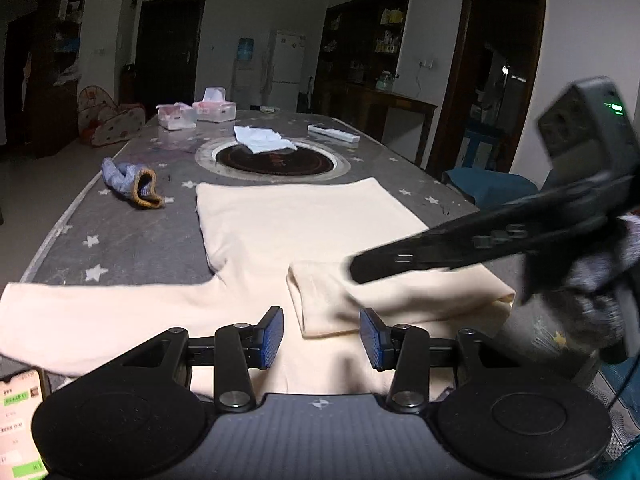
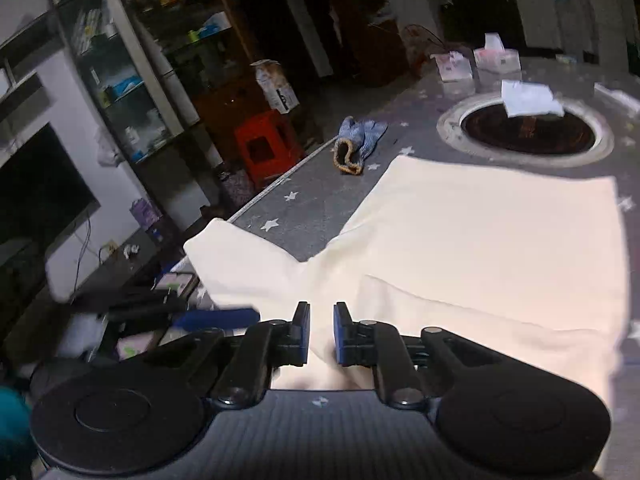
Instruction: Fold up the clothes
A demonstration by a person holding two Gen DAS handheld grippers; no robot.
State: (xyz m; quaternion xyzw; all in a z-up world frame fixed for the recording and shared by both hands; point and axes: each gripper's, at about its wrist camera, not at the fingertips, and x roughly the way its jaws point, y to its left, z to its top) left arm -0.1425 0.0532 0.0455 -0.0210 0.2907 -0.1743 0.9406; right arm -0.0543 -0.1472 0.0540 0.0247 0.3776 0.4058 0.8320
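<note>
A cream long-sleeved top (image 1: 304,220) lies flat on the grey star-patterned table (image 1: 120,240). One sleeve (image 1: 100,312) stretches out to the left. The other sleeve (image 1: 400,304) is folded back over the body. My left gripper (image 1: 322,336) hovers over the near edge of the top, open, with nothing between its blue pads. The right gripper (image 1: 358,270) comes in from the right as a blurred black bar above the folded sleeve, held by a gloved hand (image 1: 592,280). In the right wrist view the right gripper (image 2: 322,334) has a narrow gap between its pads and grips nothing, with the top (image 2: 480,232) below it.
A blue work glove (image 1: 132,184) lies at the table's left edge. A round recessed hotplate (image 1: 272,160) with a white cloth (image 1: 262,140) on it sits behind the top. Further back are tissue boxes (image 1: 212,110) and a remote (image 1: 334,133). A phone (image 1: 20,420) lies near left. A red stool (image 2: 266,144) stands beside the table.
</note>
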